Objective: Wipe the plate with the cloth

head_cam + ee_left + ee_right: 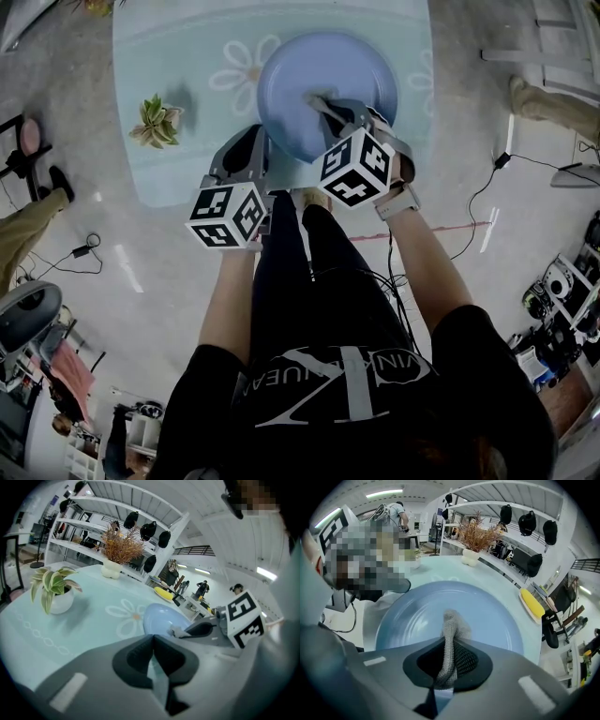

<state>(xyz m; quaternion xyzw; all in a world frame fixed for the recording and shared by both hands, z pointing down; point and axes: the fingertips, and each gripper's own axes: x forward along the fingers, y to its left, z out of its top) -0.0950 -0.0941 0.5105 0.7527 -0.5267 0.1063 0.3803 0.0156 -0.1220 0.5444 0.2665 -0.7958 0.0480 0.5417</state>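
Below, the table (187,47) is the largest thing; it carries a pale blue-green cover with white flower drawings. On it, near the edge where the person stands, lies the round blue plate (323,66), flat and right side up, and it is a good part of the cover's width.

Next come the two grippers, both at the near side of the plate. The right gripper (449,665) reaches over the near part of the plate. Its jaws are closed on the cloth, which fills the gap between the pads. The left gripper (153,653) is low over the table, just beside the near left rim of the plate. Its jaws are pressed together, pad against pad, and I can see nothing between them. In the left gripper view the plate shows just beyond its jaws, and the right gripper is to the right of the plate.

Smaller is the potted plant (157,122) with green and cream leaves, which stands on the cover, apart from the plate at its left.

Smallest is the cloth (450,625), grey and knitted. It goes from the right jaws forward as a folded strip, and its free end rests on the inner surface of the plate, near the middle.
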